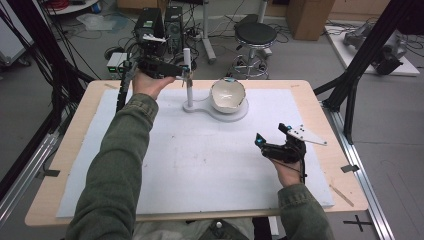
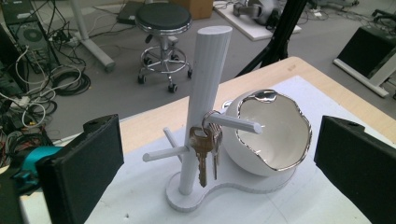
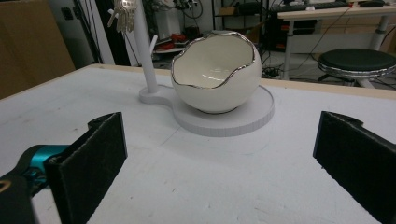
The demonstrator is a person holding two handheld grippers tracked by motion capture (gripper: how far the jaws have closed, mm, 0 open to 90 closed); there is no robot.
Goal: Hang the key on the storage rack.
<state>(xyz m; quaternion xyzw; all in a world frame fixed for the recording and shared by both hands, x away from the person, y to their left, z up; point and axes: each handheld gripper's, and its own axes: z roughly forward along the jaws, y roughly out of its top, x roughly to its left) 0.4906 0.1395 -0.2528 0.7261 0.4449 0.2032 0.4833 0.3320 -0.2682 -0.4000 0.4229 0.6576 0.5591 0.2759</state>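
Observation:
A white peg stand (image 2: 201, 107) rises from a flat white base (image 2: 243, 186) at the table's far middle. A bunch of keys (image 2: 204, 149) hangs from one of its pegs on a ring. Beside the post sits a white egg-shaped bowl (image 2: 275, 135) with a silver jagged rim. My left gripper (image 2: 219, 158) is open just short of the stand, its jaws wide on either side of the keys and touching nothing. In the high view it hovers by the post (image 1: 187, 75). My right gripper (image 3: 219, 154) is open and empty over the mat, facing the bowl (image 3: 215, 79) from some way off.
A white mat (image 1: 200, 165) covers most of the wooden table (image 1: 80, 120). Behind the table stand a round black stool (image 1: 255, 35), computer towers (image 1: 150, 25) and loose cables. Black frame struts (image 1: 360, 65) flank the right side.

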